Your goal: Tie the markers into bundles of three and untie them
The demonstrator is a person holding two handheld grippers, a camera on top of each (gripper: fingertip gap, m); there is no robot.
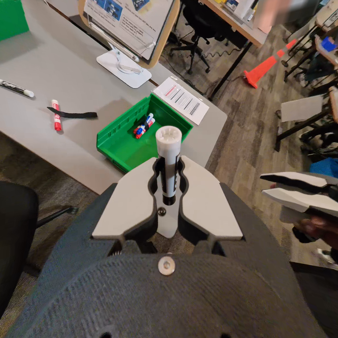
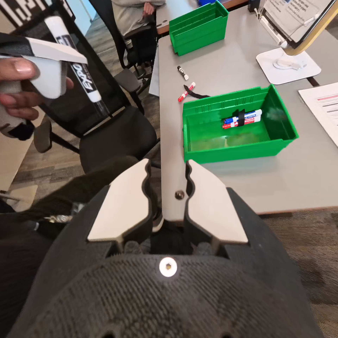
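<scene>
Both grippers have pale grey, flat fingers with wavy black inner edges, mounted on ribbed black plastic bodies. Left gripper is clamped around a black-and-white marker, a smooth round tube with a white ribbed end cap pointing away from the camera; the marker lies lengthwise in the scalloped slot between the fingers. From the right wrist view the same marker sticks out on both sides of that gripper, tilted, with a hand wrapped round the handle. Right gripper holds nothing, its fingers parted by a moderate gap, hovering over the near edge of a smooth grey table. Just ahead of it on the table sits a glossy green plastic bin, open-topped with slotted walls. Inside the bin lies a bundle of red and blue markers with white ends, bound by a black strap. Beyond the bin, a loose red marker lies across a black strap, and a second black-and-white marker lies farther back. Another green bin stands at the far end of the table. To the right are a printed sheet and a white flat-based stand holding a tilted board. A black chair sits to the left of the table.
</scene>
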